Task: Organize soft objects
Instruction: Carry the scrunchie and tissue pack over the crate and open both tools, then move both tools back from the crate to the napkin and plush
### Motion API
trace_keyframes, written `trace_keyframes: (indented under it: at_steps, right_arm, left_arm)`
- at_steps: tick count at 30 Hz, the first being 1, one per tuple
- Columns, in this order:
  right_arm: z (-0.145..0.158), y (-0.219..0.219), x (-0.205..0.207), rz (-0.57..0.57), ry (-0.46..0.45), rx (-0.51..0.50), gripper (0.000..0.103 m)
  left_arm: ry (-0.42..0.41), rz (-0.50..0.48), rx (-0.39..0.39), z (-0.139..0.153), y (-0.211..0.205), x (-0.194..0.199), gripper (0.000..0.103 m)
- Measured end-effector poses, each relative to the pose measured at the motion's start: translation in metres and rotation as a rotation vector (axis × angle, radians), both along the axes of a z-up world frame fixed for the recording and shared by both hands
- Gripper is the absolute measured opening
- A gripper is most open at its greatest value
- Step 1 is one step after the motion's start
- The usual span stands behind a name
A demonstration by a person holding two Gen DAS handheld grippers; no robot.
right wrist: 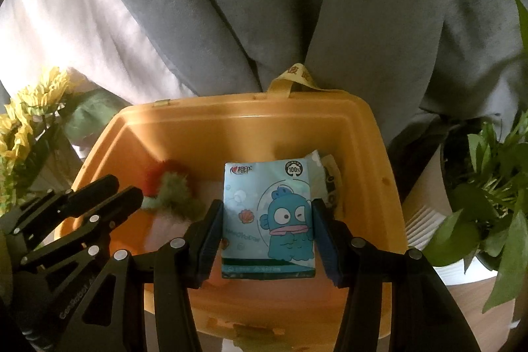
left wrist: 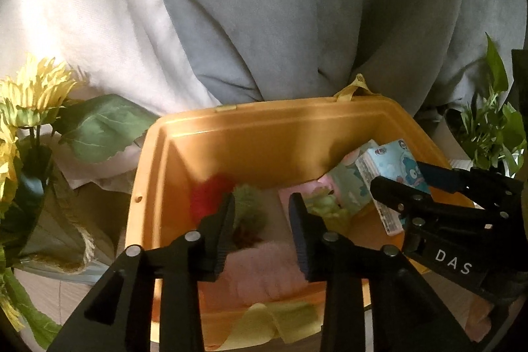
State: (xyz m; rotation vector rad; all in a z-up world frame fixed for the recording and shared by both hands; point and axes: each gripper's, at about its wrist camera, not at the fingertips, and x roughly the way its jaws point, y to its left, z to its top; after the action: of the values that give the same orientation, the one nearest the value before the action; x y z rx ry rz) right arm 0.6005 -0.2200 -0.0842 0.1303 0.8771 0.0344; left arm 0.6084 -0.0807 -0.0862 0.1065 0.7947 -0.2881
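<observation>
An orange plastic bin [left wrist: 280,111] [right wrist: 250,111] stands below both grippers. My right gripper [right wrist: 267,207] is shut on a light blue tissue pack [right wrist: 264,220] with a blue cartoon figure, held over the bin's right half; the left wrist view shows the same pack [left wrist: 389,160] in that gripper [left wrist: 399,177]. My left gripper [left wrist: 263,203] [right wrist: 109,190] hangs open over the bin's left half, its pads touching nothing. Below it lies a red and green plush [left wrist: 214,193] [right wrist: 171,187], blurred. A pink soft cloth [left wrist: 260,266], a pale green soft piece [left wrist: 326,207] and more tissue packs lie inside.
Yellow artificial flowers [left wrist: 36,94] with big leaves stand left of the bin. A potted green plant [right wrist: 488,197] stands close on the right. Grey curtain [left wrist: 297,5] and white curtain [left wrist: 82,22] hang right behind. A yellow-green cloth [left wrist: 274,319] drapes over the bin's near rim.
</observation>
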Motion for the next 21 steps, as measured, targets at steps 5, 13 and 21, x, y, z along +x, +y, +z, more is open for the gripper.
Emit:
trace_keyframes:
  at_steps: [5, 13, 21]
  right_arm:
    - [0.001, -0.001, 0.001, 0.007, 0.002, 0.009, 0.055]
    - [0.011, 0.001, -0.002, 0.009, -0.028, 0.003, 0.057]
    - [0.028, -0.005, -0.017, 0.001, -0.073, 0.013, 0.057]
  left_arm:
    - [-0.021, 0.018, 0.007, 0.006, 0.004, -0.002, 0.043]
    - [-0.041, 0.031, -0.013, 0.015, 0.011, -0.008, 0.045]
    - [-0.105, 0.028, -0.027, 0.038, 0.01, -0.027, 0.047]
